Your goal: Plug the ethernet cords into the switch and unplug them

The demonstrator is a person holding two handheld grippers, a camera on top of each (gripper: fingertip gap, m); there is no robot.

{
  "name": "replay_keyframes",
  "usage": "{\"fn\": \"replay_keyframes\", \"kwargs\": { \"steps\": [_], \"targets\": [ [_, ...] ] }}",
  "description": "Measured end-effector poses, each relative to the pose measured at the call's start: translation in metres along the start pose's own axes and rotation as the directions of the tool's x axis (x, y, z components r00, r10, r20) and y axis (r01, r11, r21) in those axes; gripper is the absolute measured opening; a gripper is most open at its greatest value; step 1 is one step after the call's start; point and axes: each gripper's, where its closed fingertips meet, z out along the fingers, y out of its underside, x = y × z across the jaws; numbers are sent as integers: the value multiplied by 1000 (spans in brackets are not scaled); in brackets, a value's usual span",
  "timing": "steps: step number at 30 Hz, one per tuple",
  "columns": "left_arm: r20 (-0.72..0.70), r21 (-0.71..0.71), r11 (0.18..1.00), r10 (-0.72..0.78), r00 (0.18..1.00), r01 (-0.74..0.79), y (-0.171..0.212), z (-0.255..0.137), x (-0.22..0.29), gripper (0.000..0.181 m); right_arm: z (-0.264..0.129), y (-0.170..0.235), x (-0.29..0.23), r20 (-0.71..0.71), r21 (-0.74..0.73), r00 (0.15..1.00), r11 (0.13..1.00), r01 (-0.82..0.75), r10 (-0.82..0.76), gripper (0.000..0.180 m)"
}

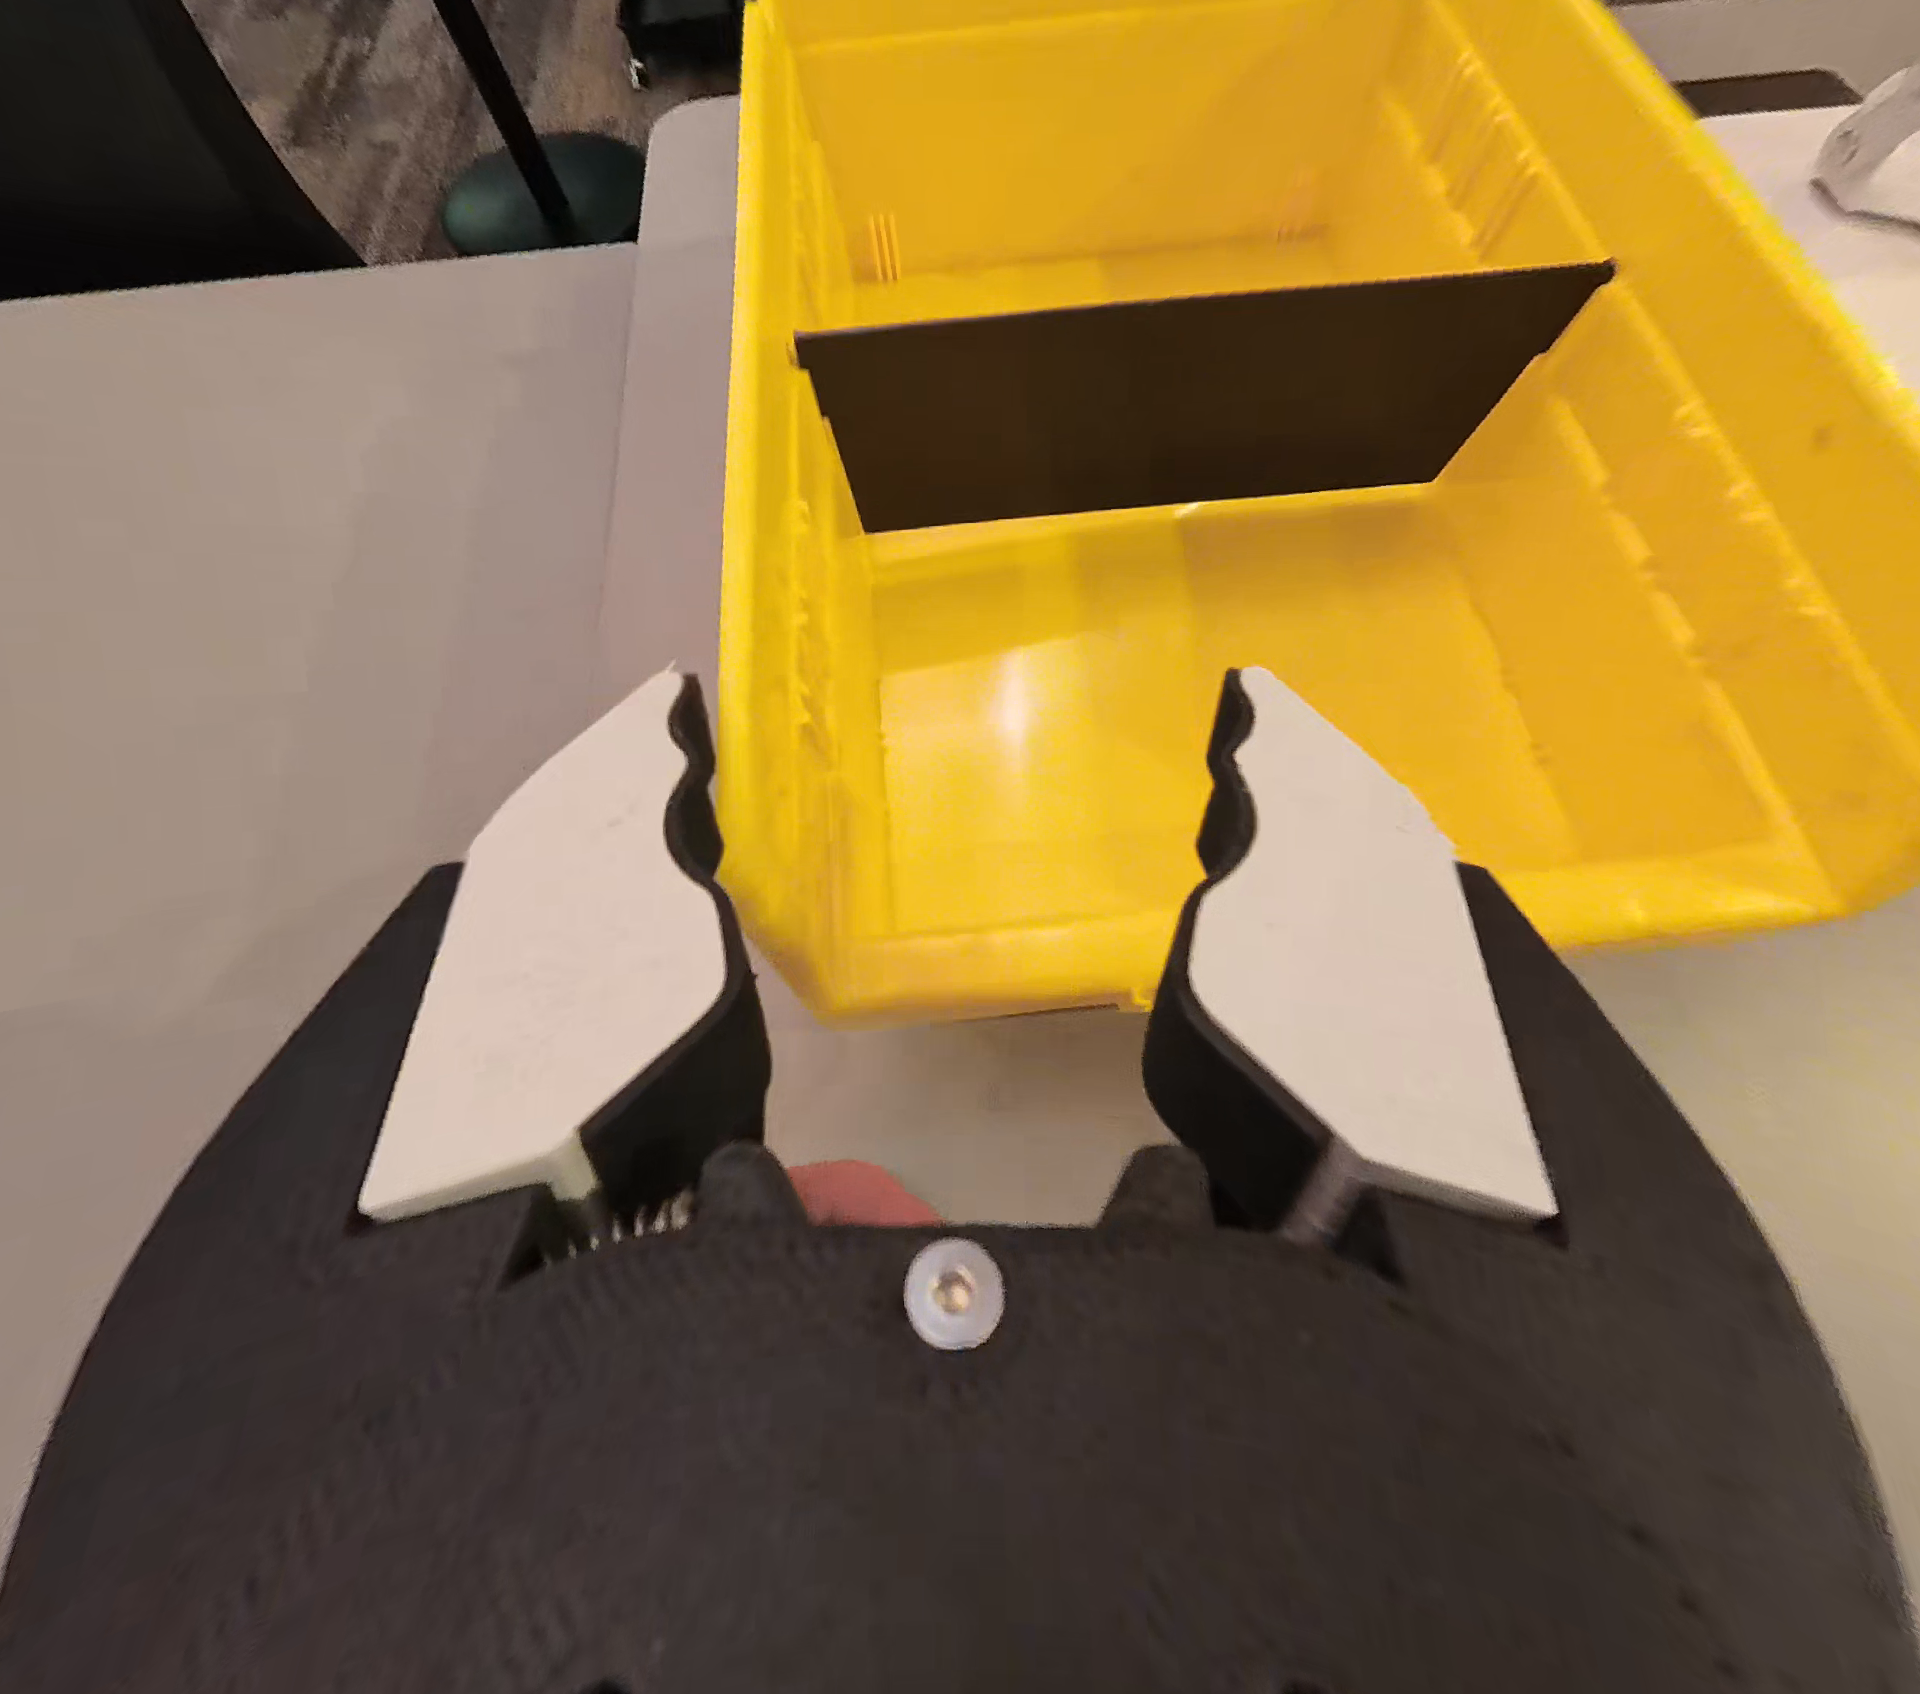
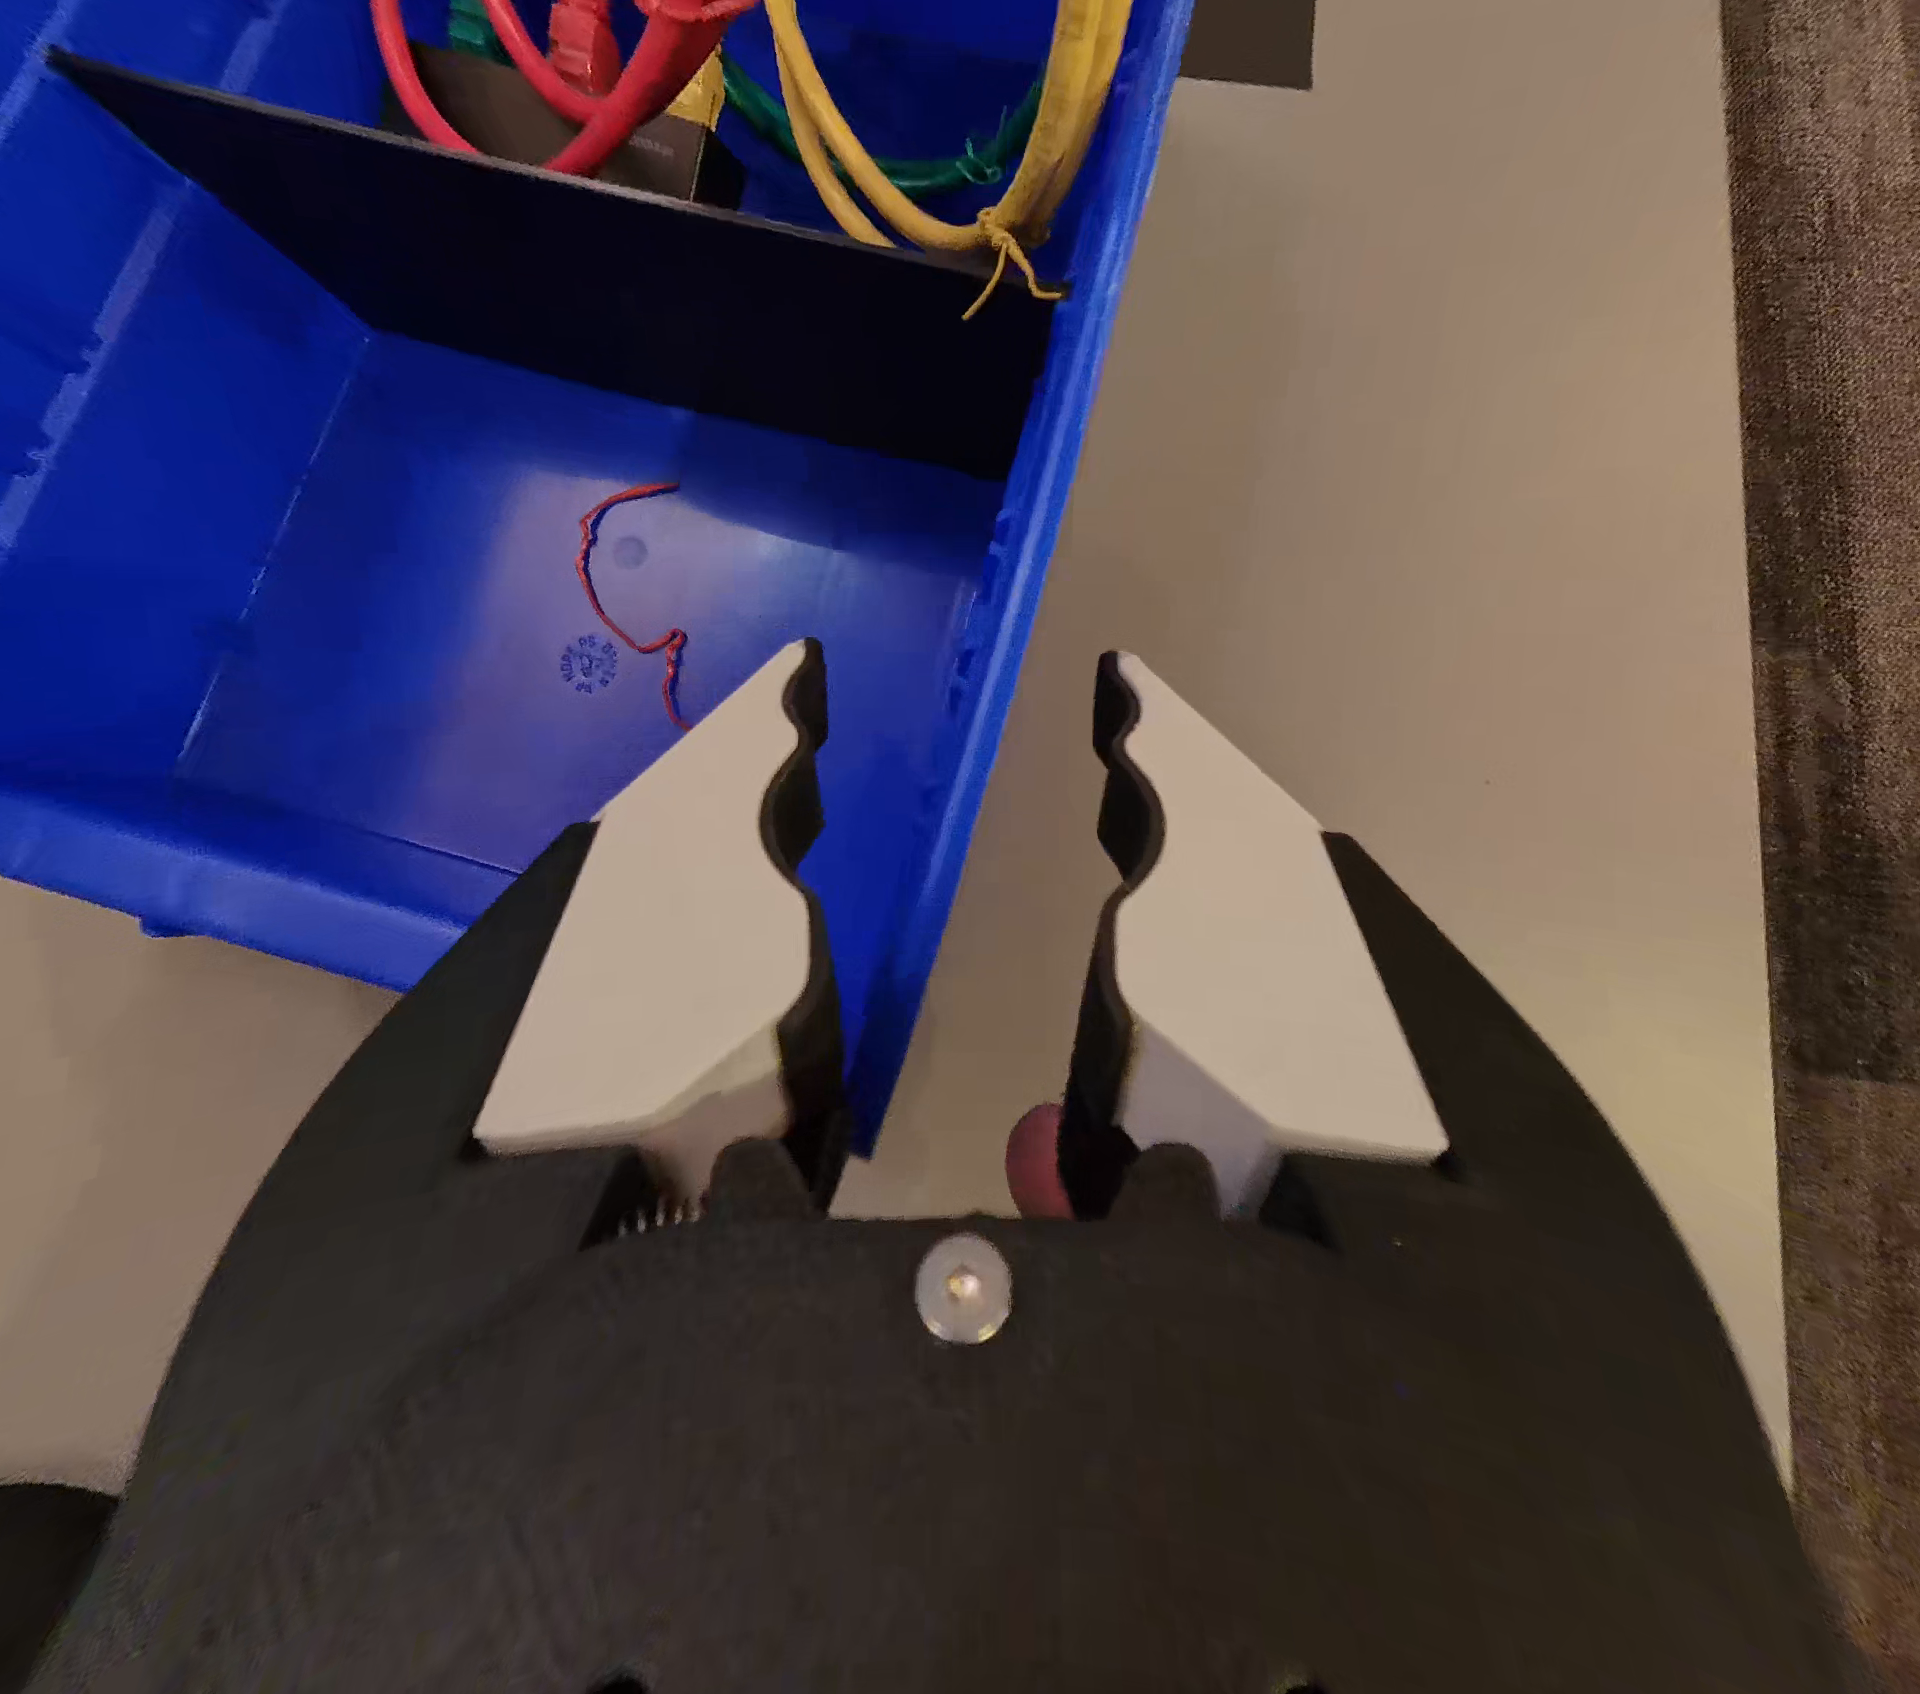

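1. Beyond a black divider in the blue plastic bin (image 2: 260, 397), red, green and yellow ethernet cords (image 2: 1101, 34) lie heaped around the small black switch (image 2: 665, 153); plugging apparently unstarted.
2. Over an empty yellow plastic bin (image 1: 1714, 605), the left gripper (image 1: 961, 688) gapes wide, holding nothing; the right gripper (image 2: 961, 657) likewise, straddling the blue wall.

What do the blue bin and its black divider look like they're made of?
Blue bin: apparently moulded hard plastic, semi-glossy; the floor shows sheen and its walls have ribs. Black divider: a thin, flat, matte sheet, possibly plastic or card; I can't tell which.
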Motion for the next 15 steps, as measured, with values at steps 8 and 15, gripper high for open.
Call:
{"fn": "replay_keyframes", "kwargs": {
  "steps": [8, 15],
  "targets": [
    [24, 42, 999, -29, 999, 28, -4, 10, -18, 70, 14, 5, -4, 2, -35, 998, 998, 59, -59, 17],
    [99, 34, 998, -62, 993, 59, 0, 4, -50, 79, 15, 4, 1, -13, -41, 998, 997, 62, -62, 13]
  ]
}}
